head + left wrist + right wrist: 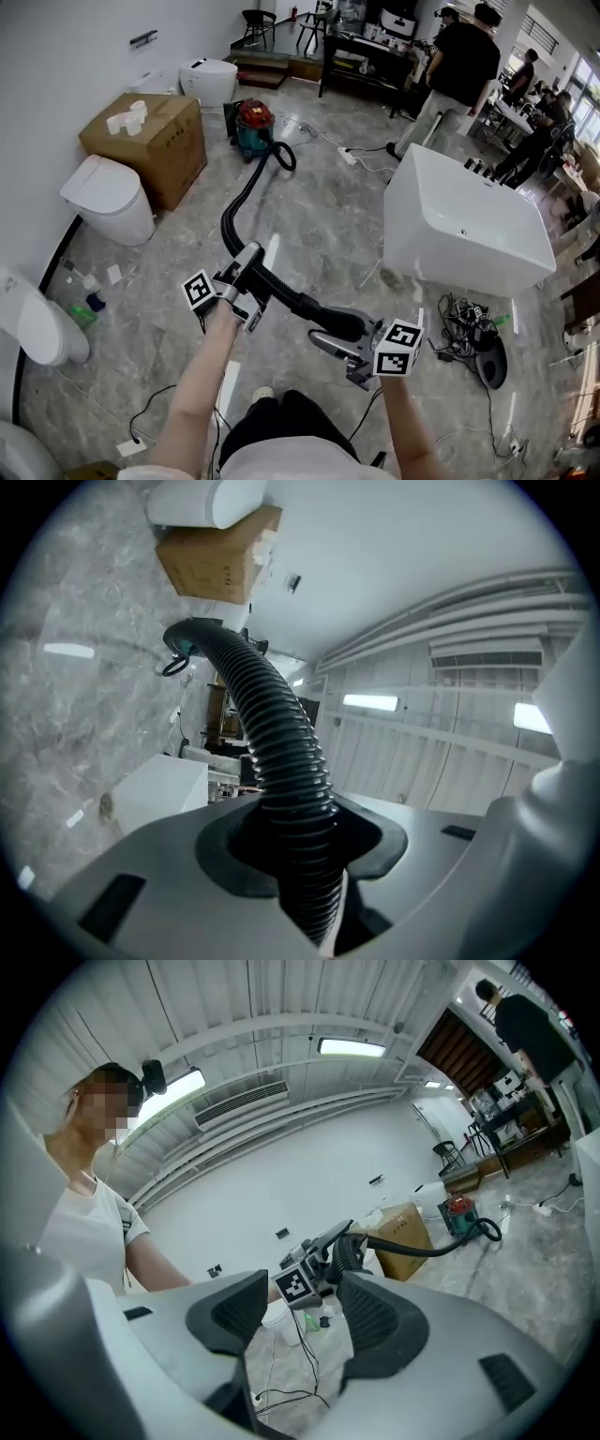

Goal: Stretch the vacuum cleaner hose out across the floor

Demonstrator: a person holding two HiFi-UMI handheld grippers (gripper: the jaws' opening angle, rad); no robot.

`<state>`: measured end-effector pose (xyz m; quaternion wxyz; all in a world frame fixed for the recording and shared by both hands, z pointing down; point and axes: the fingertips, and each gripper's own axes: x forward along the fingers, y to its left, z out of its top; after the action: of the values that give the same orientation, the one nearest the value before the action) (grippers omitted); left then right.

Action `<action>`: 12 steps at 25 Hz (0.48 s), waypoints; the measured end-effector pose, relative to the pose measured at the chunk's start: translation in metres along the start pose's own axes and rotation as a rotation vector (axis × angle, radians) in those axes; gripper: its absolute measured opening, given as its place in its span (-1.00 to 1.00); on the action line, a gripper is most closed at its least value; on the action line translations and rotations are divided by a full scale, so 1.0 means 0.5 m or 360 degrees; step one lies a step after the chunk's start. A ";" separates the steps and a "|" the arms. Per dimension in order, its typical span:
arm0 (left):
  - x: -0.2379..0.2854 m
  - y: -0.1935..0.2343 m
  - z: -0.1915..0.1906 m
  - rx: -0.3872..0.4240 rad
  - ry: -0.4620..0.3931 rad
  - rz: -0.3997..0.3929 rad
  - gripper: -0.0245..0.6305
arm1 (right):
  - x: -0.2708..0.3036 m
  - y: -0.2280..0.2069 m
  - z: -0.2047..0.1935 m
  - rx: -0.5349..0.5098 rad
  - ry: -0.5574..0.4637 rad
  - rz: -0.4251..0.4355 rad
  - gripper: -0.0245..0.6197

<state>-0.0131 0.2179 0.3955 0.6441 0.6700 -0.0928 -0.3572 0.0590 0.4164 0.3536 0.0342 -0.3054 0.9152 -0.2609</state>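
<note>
The black ribbed vacuum hose [236, 199] starts at the red-and-teal canister vacuum cleaner [255, 126], which sits far off on the grey marbled floor [328, 216]; it curves toward the near side and lifts off the floor; the left gripper [246, 274] has its jaws clamped round the hose; past that grip the hose runs rightward to its thick black end [339, 324], just beside the right gripper [302, 1297]; that gripper's jaws stand apart, the pads pressing on nothing; a white rectangular bathtub [469, 234] stands to the right; a brown cardboard box [155, 141] and a white toilet [108, 199] stand to the left.
</note>
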 end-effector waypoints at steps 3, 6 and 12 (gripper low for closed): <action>-0.002 0.002 -0.012 0.0096 0.0096 0.0059 -0.46 | 0.000 -0.002 0.005 0.0009 -0.0018 -0.0008 -0.19; -0.006 0.004 -0.014 0.0161 0.0166 0.0108 -0.46 | 0.000 -0.009 0.008 0.0018 -0.0032 -0.0034 -0.19; -0.005 0.010 -0.057 0.0404 0.0445 0.0229 -0.46 | -0.004 -0.017 0.017 0.0025 -0.0055 -0.0064 -0.19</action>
<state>0.0039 0.2411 0.3985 0.5849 0.7806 -0.0942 -0.1992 0.0673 0.4080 0.3505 0.0472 -0.3278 0.9061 -0.2634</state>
